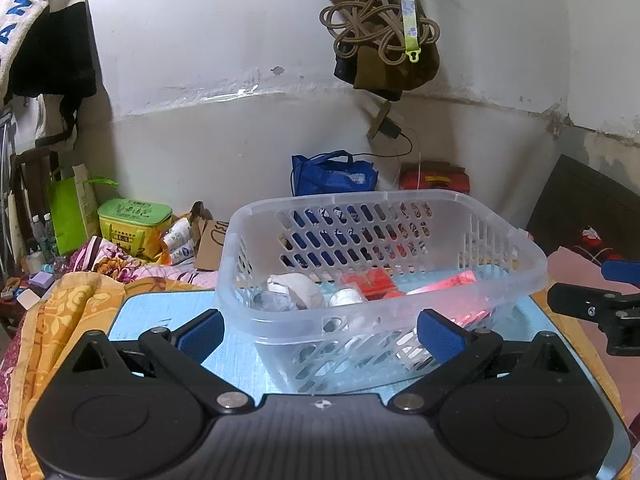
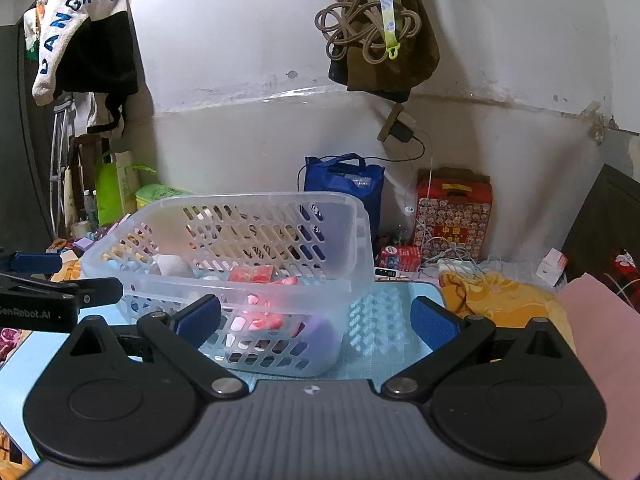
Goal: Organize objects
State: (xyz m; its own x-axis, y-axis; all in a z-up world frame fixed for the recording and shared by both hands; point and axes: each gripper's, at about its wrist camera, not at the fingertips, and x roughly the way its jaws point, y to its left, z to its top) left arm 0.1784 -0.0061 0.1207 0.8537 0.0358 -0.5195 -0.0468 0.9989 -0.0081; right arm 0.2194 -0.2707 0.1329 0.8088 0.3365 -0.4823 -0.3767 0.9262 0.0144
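We hold the left gripper [image 1: 320, 330] with its fingers spread wide and empty; its blue pads [image 1: 202, 334] flank the near wall of the clear slotted basket [image 1: 400, 300], which stands on the light blue mat [image 1: 168, 312] directly ahead at 12 o'clock. In the left wrist view the basket fills the centre, and through its open top we see a white crumpled item [image 1: 298, 288], a red packet [image 1: 370, 282] and a pink-red wrapper [image 1: 446, 284] lying on its floor. The right gripper [image 1: 600, 300] enters this view at 3 o'clock, just beside the basket's right end, but we cannot tell contact. We hold the right gripper [image 2: 314, 320] likewise spread wide and empty. In the right wrist view the basket [image 2: 240, 280] sits toward 10 o'clock, with its near corner between the pads, and only this view shows a purple rounded object [image 2: 320, 334] behind the basket's lower wall; we cannot tell whether it lies inside. The left gripper [image 2: 60, 280] enters here at 9 o'clock, next to the basket's left end. Only the right wrist view shows the whole red patterned box [image 2: 452, 216] at 1 o'clock against the wall. The blue bag [image 1: 332, 174] appears in both views behind the basket.
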